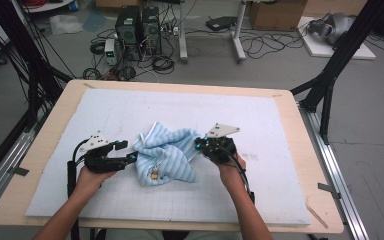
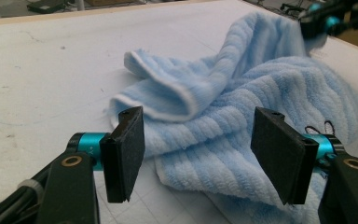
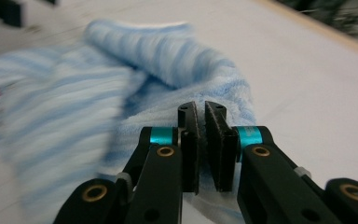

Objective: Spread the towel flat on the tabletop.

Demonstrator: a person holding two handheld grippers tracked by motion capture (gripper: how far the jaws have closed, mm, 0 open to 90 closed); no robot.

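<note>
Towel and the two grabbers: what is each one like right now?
Towel: crumpled in a heap on the white mat, not folded.
Left gripper: jaws open, towel edge between them, not pinched.
Right gripper: jaws nearly closed on the towel's edge.

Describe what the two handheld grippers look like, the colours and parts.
Both grippers, left gripper and right gripper, are black, each with two flat black pads on teal collars, brass-coloured rivets at the joints, a grey three-cornered plate on top and a black cable trailing back. Forearms are bare, with no sleeves visible.
</note>
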